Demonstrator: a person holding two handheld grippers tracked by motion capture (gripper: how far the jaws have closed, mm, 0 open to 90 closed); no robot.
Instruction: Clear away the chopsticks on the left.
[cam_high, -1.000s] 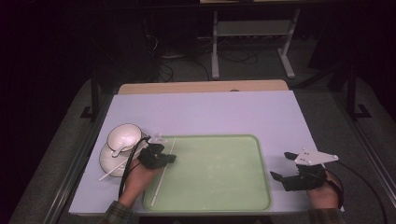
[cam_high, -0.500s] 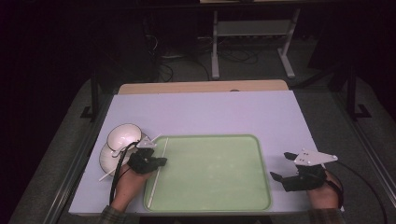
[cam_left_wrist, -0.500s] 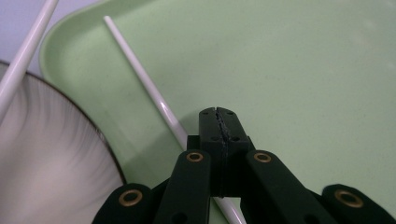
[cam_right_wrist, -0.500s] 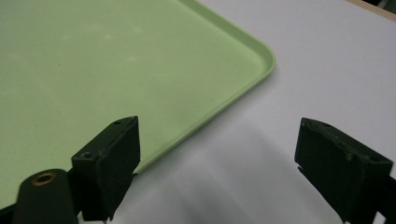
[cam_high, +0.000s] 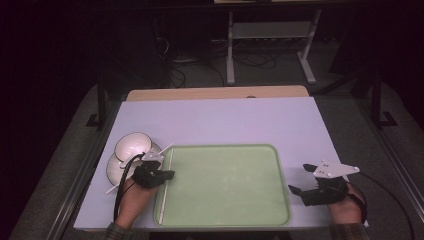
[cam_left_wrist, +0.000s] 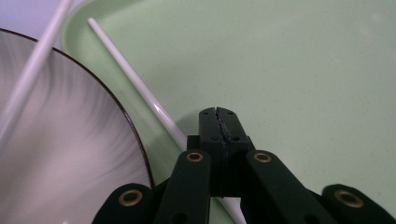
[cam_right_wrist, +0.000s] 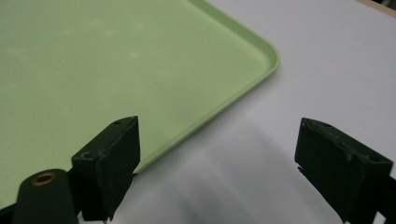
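Note:
A pale green tray (cam_high: 225, 185) lies on the white table top. One thin white stick (cam_high: 166, 185) rests inside the tray along its left rim. A second white stick (cam_high: 165, 149) lies slanted across a white plate (cam_high: 112, 167) left of the tray. My left gripper (cam_high: 170, 174) hovers at the tray's left rim, jaws pressed together with nothing between them. In the left gripper view the shut left gripper (cam_left_wrist: 218, 112) sits above the stick (cam_left_wrist: 135, 79), which runs under it. My right gripper (cam_high: 299, 178) stands open over the table just right of the tray, empty (cam_right_wrist: 217, 135).
A white bowl (cam_high: 132, 146) sits behind the plate at the table's left. The plate's dark rim (cam_left_wrist: 135, 140) is close on the left of my left jaws. A wooden strip (cam_high: 215, 93) borders the far table edge, with a metal stand's legs on the floor beyond.
My left gripper has moved left, from over the tray's inside to its left rim. The far end of the stick in the tray has swung left toward the rim. The right gripper has stayed put.

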